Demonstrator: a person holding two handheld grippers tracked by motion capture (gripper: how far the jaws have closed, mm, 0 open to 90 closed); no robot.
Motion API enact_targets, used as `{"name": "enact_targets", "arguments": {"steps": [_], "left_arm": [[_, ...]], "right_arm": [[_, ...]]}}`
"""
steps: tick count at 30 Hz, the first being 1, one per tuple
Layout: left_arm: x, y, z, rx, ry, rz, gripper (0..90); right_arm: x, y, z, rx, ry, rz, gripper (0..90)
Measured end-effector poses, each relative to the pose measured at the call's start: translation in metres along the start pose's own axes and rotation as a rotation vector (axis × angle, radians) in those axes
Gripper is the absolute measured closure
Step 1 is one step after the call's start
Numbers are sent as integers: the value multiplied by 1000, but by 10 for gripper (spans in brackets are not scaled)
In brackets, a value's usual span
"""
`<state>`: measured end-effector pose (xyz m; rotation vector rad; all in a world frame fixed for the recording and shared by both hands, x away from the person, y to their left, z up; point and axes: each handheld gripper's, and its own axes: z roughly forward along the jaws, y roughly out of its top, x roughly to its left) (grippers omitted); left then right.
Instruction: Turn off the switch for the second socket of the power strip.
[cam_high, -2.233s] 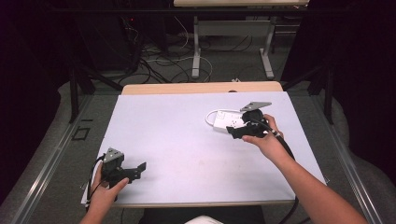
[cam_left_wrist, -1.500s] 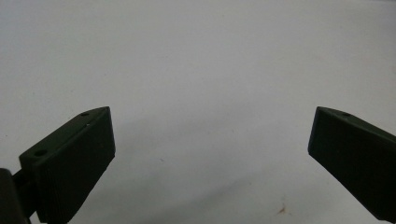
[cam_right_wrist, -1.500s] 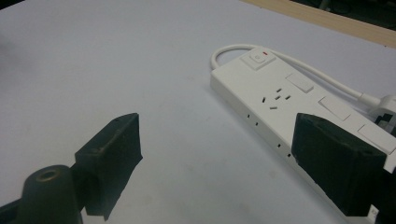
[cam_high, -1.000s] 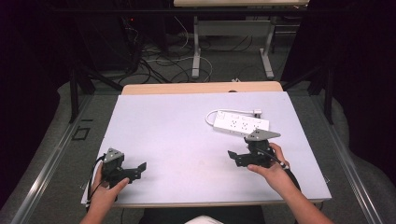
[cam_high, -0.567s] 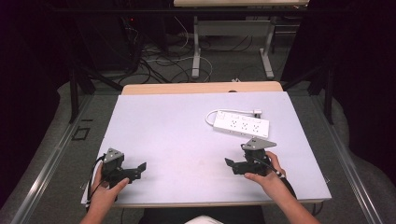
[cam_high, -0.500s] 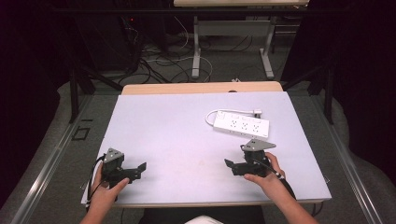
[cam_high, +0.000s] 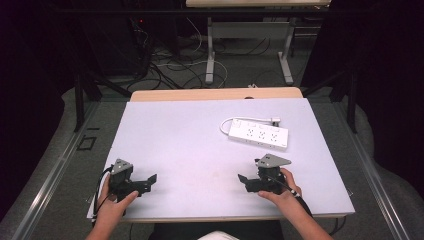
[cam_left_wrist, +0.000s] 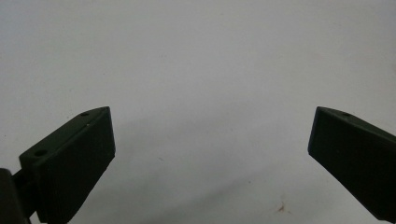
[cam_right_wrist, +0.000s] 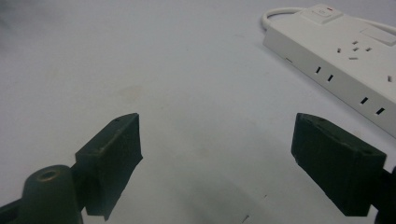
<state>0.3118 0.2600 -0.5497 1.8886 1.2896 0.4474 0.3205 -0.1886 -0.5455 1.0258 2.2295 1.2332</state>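
right claw (cam_high: 248, 180) released, empty, low over pale grey desk (cam_high: 190, 145) | left claw (cam_high: 147, 181) released, empty | white rigid plastic power strip with coiled cord (cam_high: 258, 134) at 1 o'clock of right claw, well apart | likely light, stiff, slick; grip across narrow sides mid-body

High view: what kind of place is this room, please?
Probably a lab or workshop set up for recording: a bare white table with a power strip, loose cables on the floor behind, and dark curtains around.
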Motion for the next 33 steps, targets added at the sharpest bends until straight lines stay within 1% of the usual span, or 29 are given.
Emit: {"name": "enact_targets", "arguments": {"steps": [3,4,6,7,8,9,10,11,13,15,16,17,18,20,23,29,30,31,33], "left_arm": [[0,0,0,-1,0,4,7],[0,0,0,0,0,5,7],[0,0,0,2,-1,2,7],[0,0,0,3,-1,2,7],[0,0,0,0,-1,5,7],[0,0,0,1,-1,5,7],[0,0,0,0,-1,5,7],[0,0,0,0,-1,4,7],[0,0,0,0,-1,4,7],[0,0,0,0,0,5,7],[0,0,0,1,-1,5,7],[0,0,0,1,-1,5,7],[0,0,0,1,-1,6,7],[0,0,0,1,-1,5,7],[0,0,0,-2,-1,1,7],[0,0,1,5,-2,8,7],[0,0,1,4,-2,9,7],[0,0,1,4,-3,9,7],[1,0,1,5,-3,10,7]], "right_arm": [[1,-4,3,11,4,-2,154],[2,-5,3,22,7,-2,154],[2,-7,6,18,8,-3,156],[3,-7,5,43,13,-1,156],[2,-9,7,24,11,-8,156],[3,-10,8,23,7,-9,156],[3,-11,8,33,15,-6,156],[3,-11,9,23,12,-9,156],[4,-12,9,28,14,-10,157],[5,-13,10,17,14,-17,157],[6,-13,10,40,15,-18,157],[6,-13,11,23,13,-18,157],[6,-14,11,19,14,-18,157],[7,-14,12,29,22,-14,157],[8,-14,13,30,21,-18,157],[7,-14,13,29,22,-17,156],[6,-14,11,48,24,-15,156],[6,-15,12,31,24,-11,156],[6,-15,12,36,29,-7,156]]}}
